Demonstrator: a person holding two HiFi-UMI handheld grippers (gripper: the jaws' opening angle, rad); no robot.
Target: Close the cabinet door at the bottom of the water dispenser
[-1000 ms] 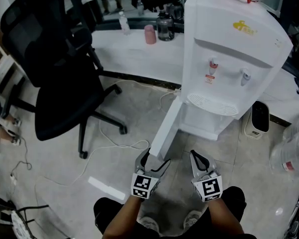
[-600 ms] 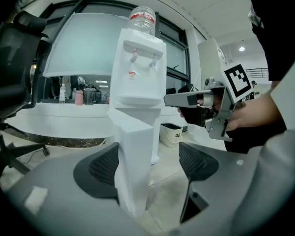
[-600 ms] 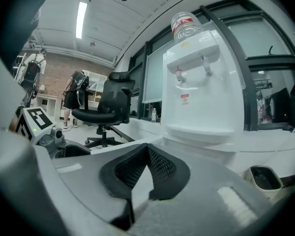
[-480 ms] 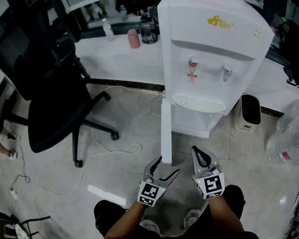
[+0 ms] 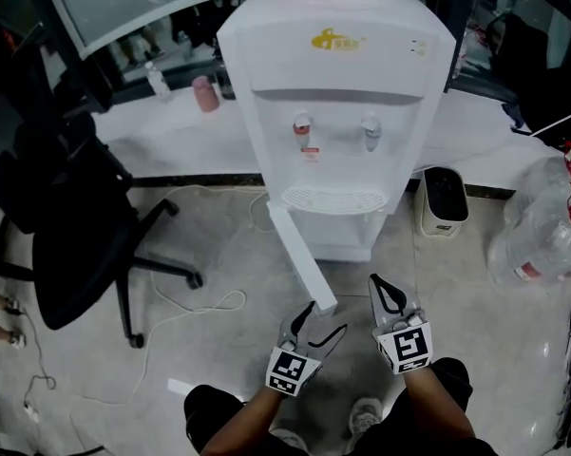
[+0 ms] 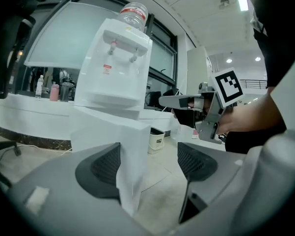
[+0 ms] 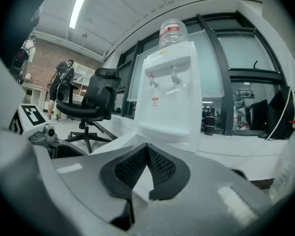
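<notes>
The cabinet door (image 5: 302, 264) juts out from the water dispenser (image 5: 337, 112), its free edge between the left tool's (image 5: 325, 318) closing, still-loose jaws. The right tool (image 5: 385, 291), shut and empty, sits beside the door.

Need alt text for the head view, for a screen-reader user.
White floor-standing water dispenser with its white bottom cabinet door swung open toward the camera. The left claw has the door's free edge between its closing jaws; the right claw is shut and empty beside it.

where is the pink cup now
In the head view, the pink cup stands on the white desk, left of the white water dispenser, beside a clear bottle.
</notes>
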